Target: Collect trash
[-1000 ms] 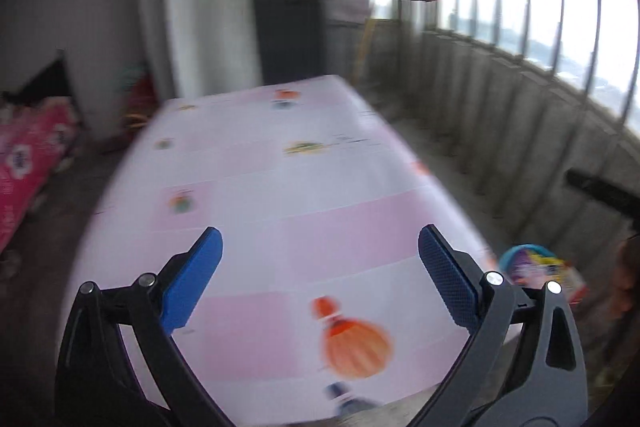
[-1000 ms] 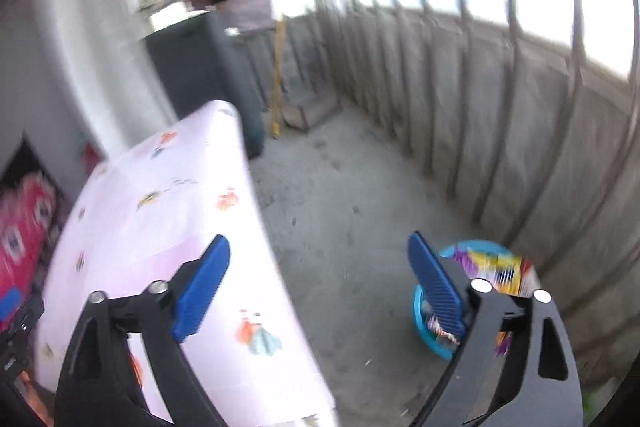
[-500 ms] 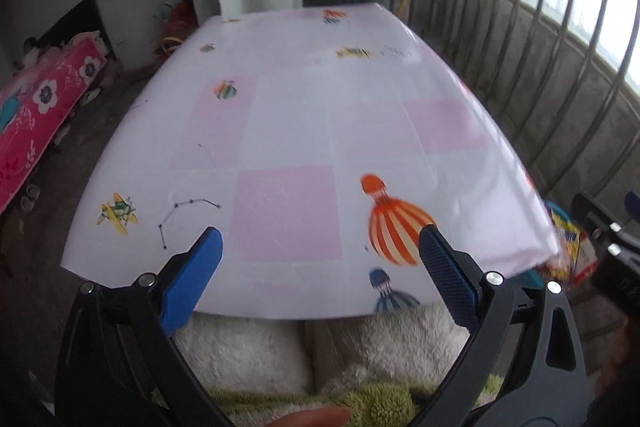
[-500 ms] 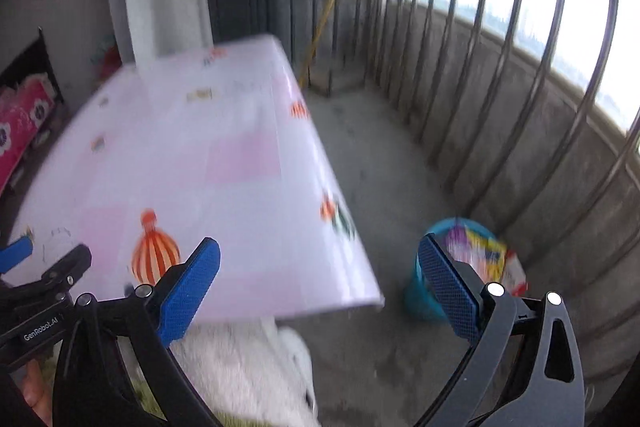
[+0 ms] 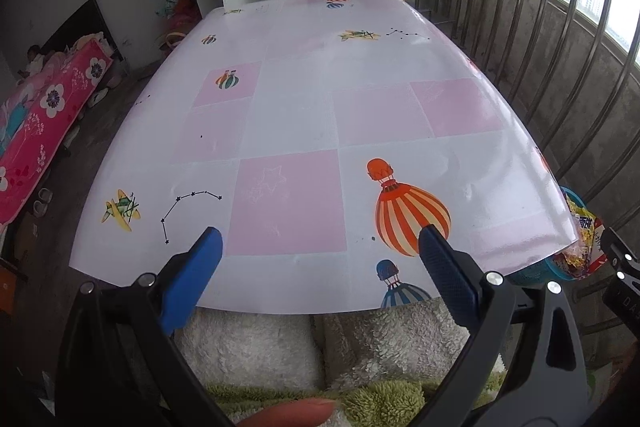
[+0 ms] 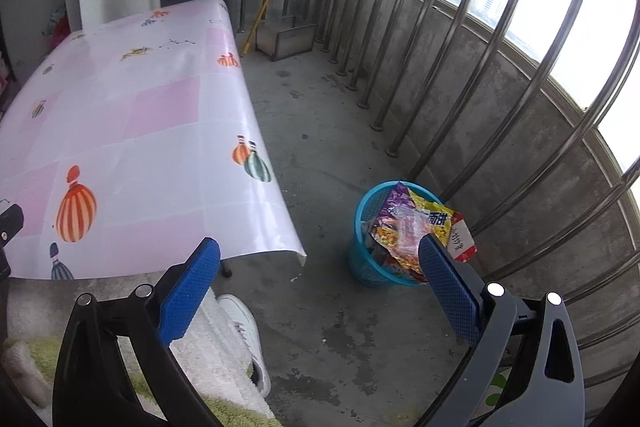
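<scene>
A blue mesh trash basket point(image 6: 362, 263) stands on the concrete floor by the railing, stuffed with colourful snack wrappers point(image 6: 404, 223). It also shows at the right edge of the left wrist view point(image 5: 560, 265), with wrappers point(image 5: 586, 231) sticking out. My left gripper point(image 5: 318, 253) is open and empty over the near edge of the table point(image 5: 320, 107). My right gripper point(image 6: 320, 263) is open and empty above the floor, left of the basket. No loose trash shows on the table.
The table carries a pink and white balloon-print cloth point(image 6: 120, 131). A metal railing point(image 6: 460, 67) runs along the right. A broom and dustpan point(image 6: 280, 35) stand at the far end. A pink bedspread point(image 5: 40, 131) lies left. A white shoe point(image 6: 244, 327) is below.
Both views have tilted down and pulled back. The table's near edge and the person's clothes have come into view. Both grippers stay open and empty.
</scene>
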